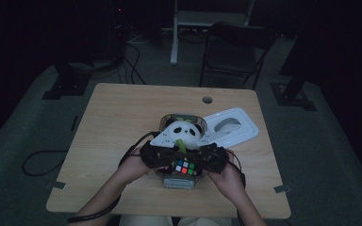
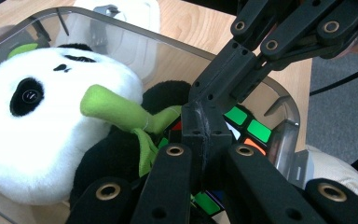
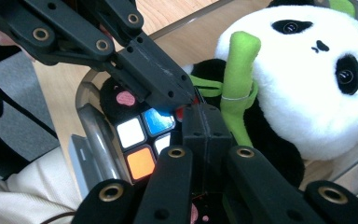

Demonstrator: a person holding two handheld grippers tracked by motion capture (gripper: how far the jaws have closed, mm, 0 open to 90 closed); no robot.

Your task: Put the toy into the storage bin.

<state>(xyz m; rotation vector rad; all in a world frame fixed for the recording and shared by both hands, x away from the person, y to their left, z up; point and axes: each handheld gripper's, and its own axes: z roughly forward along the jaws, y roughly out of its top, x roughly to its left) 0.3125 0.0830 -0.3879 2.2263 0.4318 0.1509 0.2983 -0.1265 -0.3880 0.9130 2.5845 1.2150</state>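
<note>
puzzle cube (image 1: 185, 166): in clear box (image 1: 168, 119), beside panda plush (image 1: 185, 131) | hard, smooth, light, slips; grab flat sides | left gripper (image 2: 199, 122), right gripper (image 3: 204, 122): jaws pressed together, pinching nothing, tips over cube

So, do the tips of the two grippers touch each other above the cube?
Touching. In the left gripper view, the shut left gripper meets the tip of the right gripper with no gap, above the puzzle cube; the right gripper view shows the same.
</note>
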